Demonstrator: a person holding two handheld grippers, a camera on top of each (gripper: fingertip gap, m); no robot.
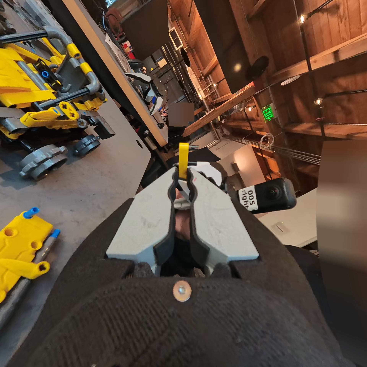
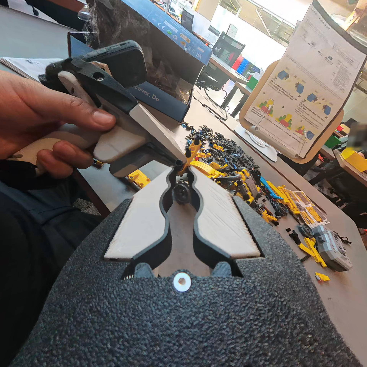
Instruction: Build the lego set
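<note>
Left gripper [image 1: 182,170] pinched tight on yellow beam [image 1: 182,160], frame centre, black pins [image 1: 193,147] jutting from it. Right gripper [image 2: 181,168] nipping same yellow beam [image 2: 191,151] at tips. Hand [image 2: 49,123] at left edge. Loose parts pile [image 2: 222,143] on table [image 2: 327,297] beyond; yellow model [image 1: 39,89] upper left.

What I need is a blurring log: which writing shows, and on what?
Wording not copied; where writing stands:
Green lit sign, on the wooden wall: readable.
White label on the black camera: readable.
Dark box flap: partly readable.
Instruction sheet on the stand: too small.
</note>
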